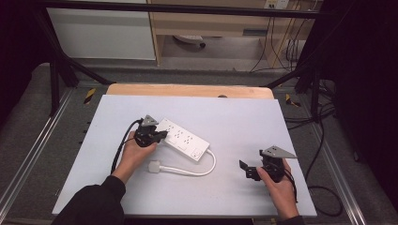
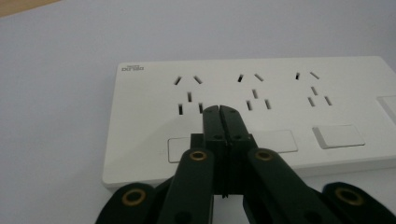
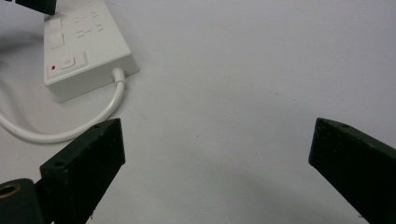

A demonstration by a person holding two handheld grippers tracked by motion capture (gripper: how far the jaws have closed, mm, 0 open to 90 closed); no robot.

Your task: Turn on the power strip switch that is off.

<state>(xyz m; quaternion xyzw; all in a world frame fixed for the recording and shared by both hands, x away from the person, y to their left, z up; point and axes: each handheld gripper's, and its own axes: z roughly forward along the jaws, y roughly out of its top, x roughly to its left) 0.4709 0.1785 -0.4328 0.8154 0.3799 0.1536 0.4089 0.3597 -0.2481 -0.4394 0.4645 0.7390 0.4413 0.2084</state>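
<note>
The high view looked forward and down over the whole table (image 1: 234,117) from above. The left gripper view sat close over the power strip (image 2: 252,112), looking along its face. The right gripper view looked low across the table toward that same power strip (image 3: 84,51).

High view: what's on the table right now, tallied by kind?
Power strip: 1, white, with its cable and plug
Hand-held grippers: 2, left gripper with jaws shut, right gripper with jaws open
Total: 3
</note>
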